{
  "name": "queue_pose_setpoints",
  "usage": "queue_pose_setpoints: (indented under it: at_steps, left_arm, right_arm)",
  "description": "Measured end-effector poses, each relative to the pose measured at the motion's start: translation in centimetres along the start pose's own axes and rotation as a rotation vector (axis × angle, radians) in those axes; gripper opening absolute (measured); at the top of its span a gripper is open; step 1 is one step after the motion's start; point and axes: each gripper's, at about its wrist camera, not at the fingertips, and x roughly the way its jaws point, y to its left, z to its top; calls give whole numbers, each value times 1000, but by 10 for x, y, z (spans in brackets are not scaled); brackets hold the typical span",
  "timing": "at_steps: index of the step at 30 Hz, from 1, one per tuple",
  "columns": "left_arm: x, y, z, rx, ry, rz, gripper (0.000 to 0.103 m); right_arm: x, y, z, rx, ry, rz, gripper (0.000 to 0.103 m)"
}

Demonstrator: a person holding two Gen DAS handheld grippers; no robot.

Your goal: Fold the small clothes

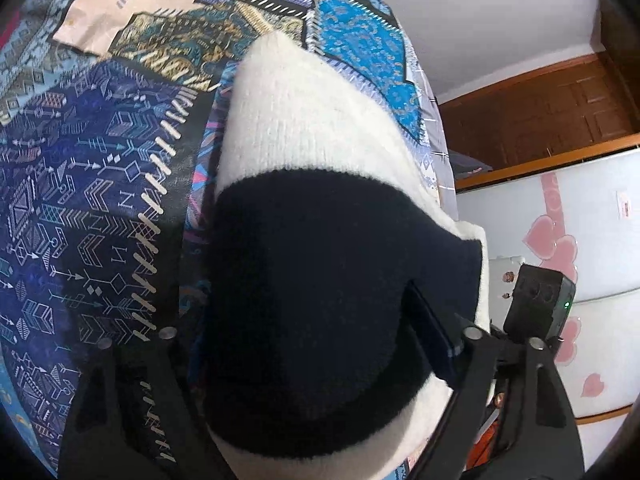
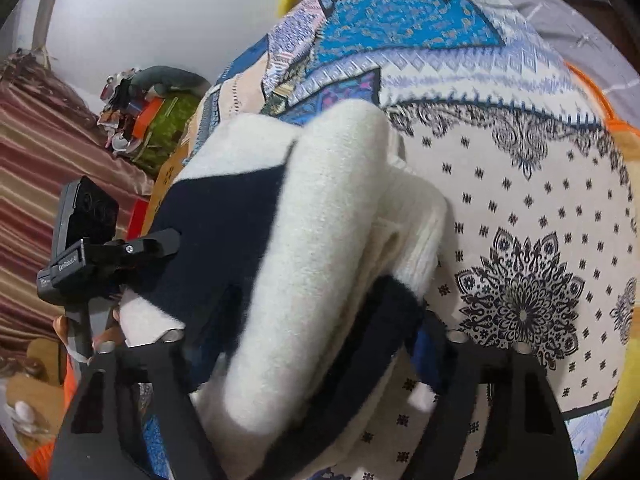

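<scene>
A small knitted garment, cream with a wide navy band (image 1: 312, 272), fills the middle of both views. In the left wrist view it hangs bunched between the fingers of my left gripper (image 1: 316, 364), lifted off the patchwork bedspread (image 1: 80, 184). In the right wrist view the same garment (image 2: 320, 240) is draped and folded over on itself between the fingers of my right gripper (image 2: 312, 360). Both grippers are shut on it. The fingertips are buried in the knit. The other gripper's camera block (image 1: 536, 304) shows at the garment's right edge, and likewise on the left in the right wrist view (image 2: 80, 236).
The bed is covered by a patterned patchwork cloth, white with black mandalas (image 2: 520, 304) on the right side. A wooden cabinet (image 1: 540, 112) and a white door with pink hearts (image 1: 560, 248) stand beyond the bed. Striped curtain (image 2: 36, 184) and cluttered items (image 2: 148, 120) lie left.
</scene>
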Motion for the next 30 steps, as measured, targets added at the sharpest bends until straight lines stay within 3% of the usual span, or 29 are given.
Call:
queue_pose_setpoints:
  at_steps: [3,8,15,22,30]
  left_arm:
    - [-7,-8,-3,45,-26,7,68]
    - [-27,-19,-9,87,-62,2,59]
    - [-78,-35,-18,150,-164,18,58]
    - [-130,-21,-36,157,-247,44,58]
    - [-148,25,-52,96,-235,91,58]
  right_arm:
    - [-5,6,2,-23,-15,-11,47]
    - [-15,17,6,-35,-44,-11,39]
    - [-30,60,13,-107,-88,5,37]
    - [-24,105,15,-184,-93,27,37]
    - [23,129,6,-221,-10,37,37]
